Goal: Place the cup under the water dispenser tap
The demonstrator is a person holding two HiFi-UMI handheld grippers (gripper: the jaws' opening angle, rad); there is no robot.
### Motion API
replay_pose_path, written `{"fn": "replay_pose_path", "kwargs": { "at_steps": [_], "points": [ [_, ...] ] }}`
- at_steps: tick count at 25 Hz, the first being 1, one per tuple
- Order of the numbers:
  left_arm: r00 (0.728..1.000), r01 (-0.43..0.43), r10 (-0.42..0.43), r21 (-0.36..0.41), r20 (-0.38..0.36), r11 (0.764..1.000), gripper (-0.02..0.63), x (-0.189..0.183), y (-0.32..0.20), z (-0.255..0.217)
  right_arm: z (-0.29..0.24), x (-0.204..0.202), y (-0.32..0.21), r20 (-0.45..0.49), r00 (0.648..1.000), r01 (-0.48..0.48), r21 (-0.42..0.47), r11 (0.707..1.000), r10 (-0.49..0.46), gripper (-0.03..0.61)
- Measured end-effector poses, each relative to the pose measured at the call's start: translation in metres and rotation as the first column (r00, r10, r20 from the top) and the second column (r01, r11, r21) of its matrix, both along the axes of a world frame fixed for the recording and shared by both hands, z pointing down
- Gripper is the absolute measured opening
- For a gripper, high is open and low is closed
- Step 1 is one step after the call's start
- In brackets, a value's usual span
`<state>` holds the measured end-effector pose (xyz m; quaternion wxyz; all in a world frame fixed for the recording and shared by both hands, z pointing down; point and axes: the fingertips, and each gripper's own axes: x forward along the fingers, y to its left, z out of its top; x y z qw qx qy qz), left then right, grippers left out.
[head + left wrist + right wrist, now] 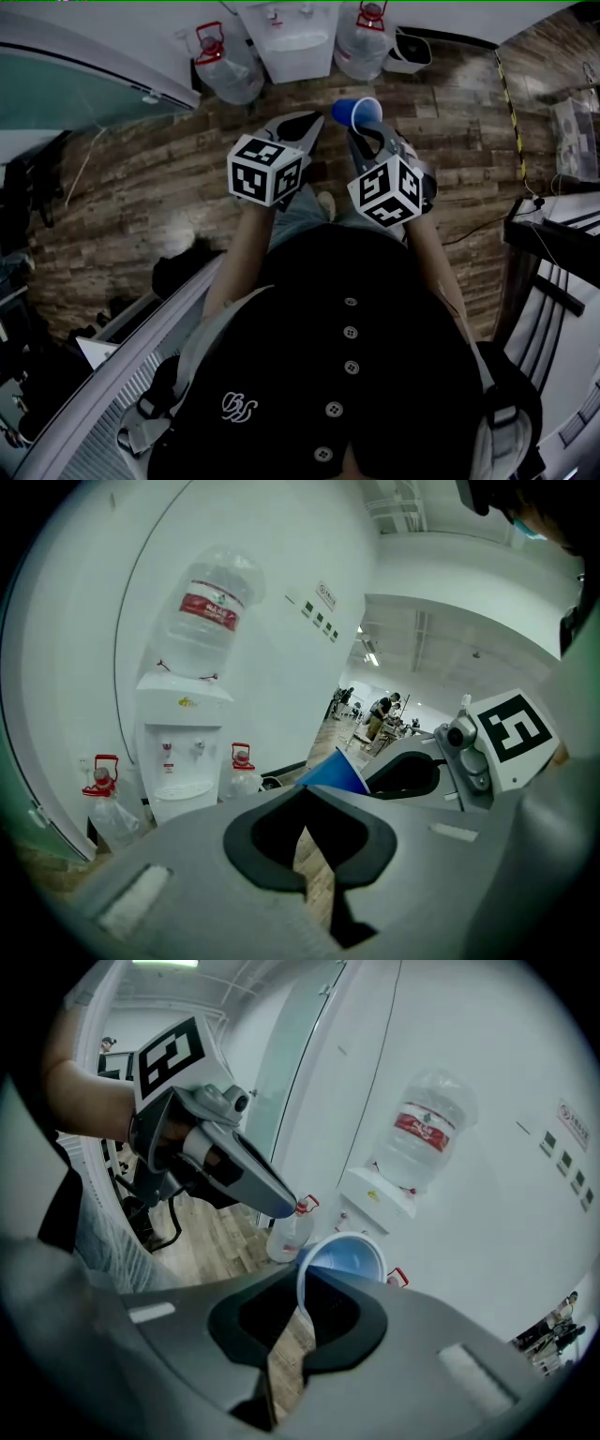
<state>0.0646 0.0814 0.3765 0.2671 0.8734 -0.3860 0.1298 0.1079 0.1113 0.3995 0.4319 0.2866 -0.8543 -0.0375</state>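
1. The left gripper [307, 124] and the right gripper [367, 134] have pale grey fingers [173, 860] with a black lining.
2. Behind the fingers, each carries a cube [265, 169] with black-and-white square markers.
3. The person wears a black top [394, 309] with a row of buttons [350, 332], a small white emblem [238, 406] and grey shoulder straps [161, 398].

"Where did the water dispenser [286, 37] stand?"

"Against the wall [272, 667], at the floor's [169, 187] far edge, with one jug [228, 64] on the floor at its left and a second jug [361, 42] at its right."

"And the cup [357, 112]?"

"Before the dispenser, in the right gripper [366, 131], with the left gripper [314, 122] just beside it."
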Motion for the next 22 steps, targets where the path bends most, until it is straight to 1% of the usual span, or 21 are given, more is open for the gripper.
{"fn": "replay_pose_path", "kwargs": {
  "at_steps": [5,11,17,22],
  "points": [
    [1.000,-0.013,0.013,-0.017,-0.007,1.000,0.002,-0.014,-0.030,0.005,0.005,-0.016,-0.030,-0.001,1.000,0.005,-0.013,1.000,-0.005,0.021],
    [1.000,-0.024,0.024,-0.035,0.010,0.999,0.000,-0.036,-0.077,0.013,0.005,-0.037,-0.080,-0.018,1.000,0.004,-0.010,1.000,-0.004,0.021],
    [0.999,-0.050,0.050,-0.035,0.008,0.998,0.002,-0.057,-0.124,0.012,-0.002,-0.052,-0.131,-0.015,0.999,-0.048,0.009,0.999,0.048,0.021],
    [0.996,-0.091,0.091,-0.038,0.007,0.995,0.002,-0.068,-0.152,0.012,-0.001,-0.063,-0.160,-0.026,0.996,-0.090,0.000,0.996,0.090,0.021]
  ]
}}
